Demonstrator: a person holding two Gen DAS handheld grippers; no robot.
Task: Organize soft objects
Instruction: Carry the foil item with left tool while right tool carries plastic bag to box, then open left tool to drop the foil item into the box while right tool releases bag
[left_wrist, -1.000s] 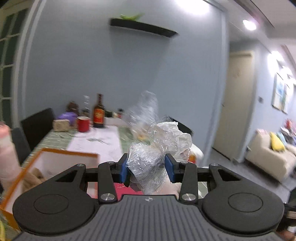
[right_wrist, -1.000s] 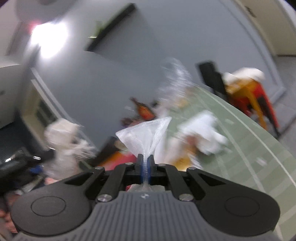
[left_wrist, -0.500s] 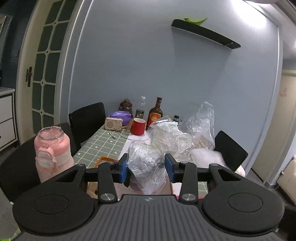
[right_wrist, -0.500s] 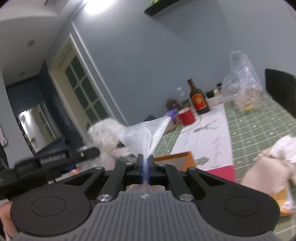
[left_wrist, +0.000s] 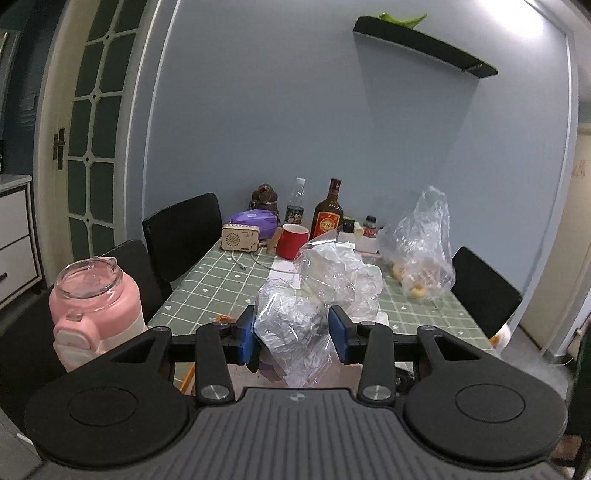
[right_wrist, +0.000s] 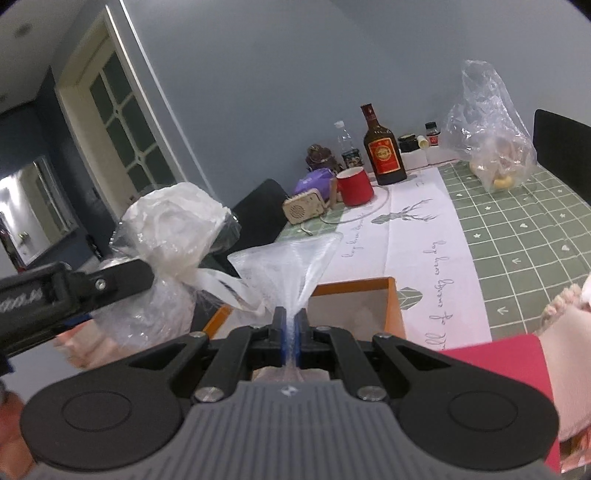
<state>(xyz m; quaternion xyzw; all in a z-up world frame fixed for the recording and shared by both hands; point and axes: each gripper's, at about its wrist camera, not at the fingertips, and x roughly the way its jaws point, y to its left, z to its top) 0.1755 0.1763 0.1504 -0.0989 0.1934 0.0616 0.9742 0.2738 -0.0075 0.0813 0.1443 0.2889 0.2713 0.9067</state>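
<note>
My left gripper (left_wrist: 292, 334) clamps a crumpled plastic bundle (left_wrist: 295, 325), my right gripper (right_wrist: 291, 332) pinches a thin clear bag (right_wrist: 288, 266) above the table's (right_wrist: 517, 236) near edge.

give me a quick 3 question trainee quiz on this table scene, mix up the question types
1. True or false: the right gripper is shut on a thin clear plastic bag.
2. Multiple choice: what does the left gripper hold? A) red mug B) crumpled plastic-wrapped bundle C) brown bottle
3. Fill in: the open box in front of the right gripper has an ____ rim.

Key: 1 true. 2 B, the crumpled plastic-wrapped bundle; the red mug and brown bottle stand on the table. 3 orange.
</note>
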